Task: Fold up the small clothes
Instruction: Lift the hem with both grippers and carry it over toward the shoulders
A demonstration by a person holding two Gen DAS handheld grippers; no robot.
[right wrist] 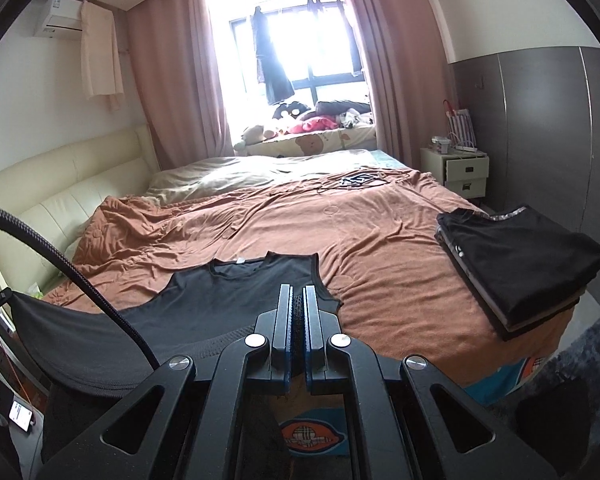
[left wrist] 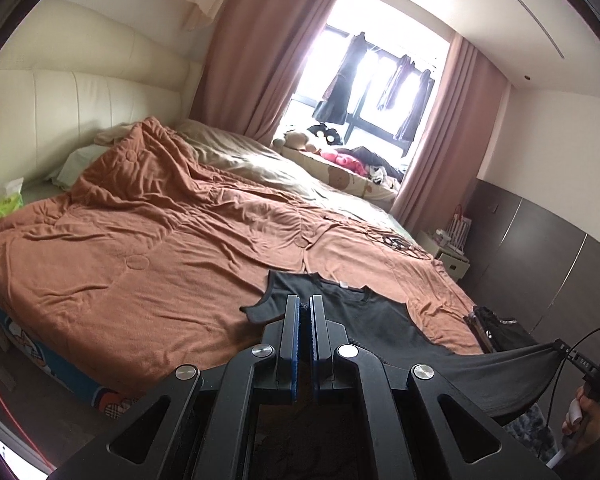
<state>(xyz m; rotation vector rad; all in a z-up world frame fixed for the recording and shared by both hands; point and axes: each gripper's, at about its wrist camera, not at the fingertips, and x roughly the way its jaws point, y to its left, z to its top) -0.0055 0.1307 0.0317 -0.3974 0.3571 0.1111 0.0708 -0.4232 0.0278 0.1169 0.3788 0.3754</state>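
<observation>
Both claws pinch vest [left wrist: 384,320] hem (grip hidden)

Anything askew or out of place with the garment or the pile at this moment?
Nothing damaged. The black vest lies only half on the bed; its hem hangs stretched between the left gripper and right gripper. The folded stack overhangs the bed's edge.

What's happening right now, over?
Left gripper and right gripper: jaws shut on black tank top, hem lifted, shoulders lying on orange blanket. Folded clothes stack off to the right, not in the way.
</observation>
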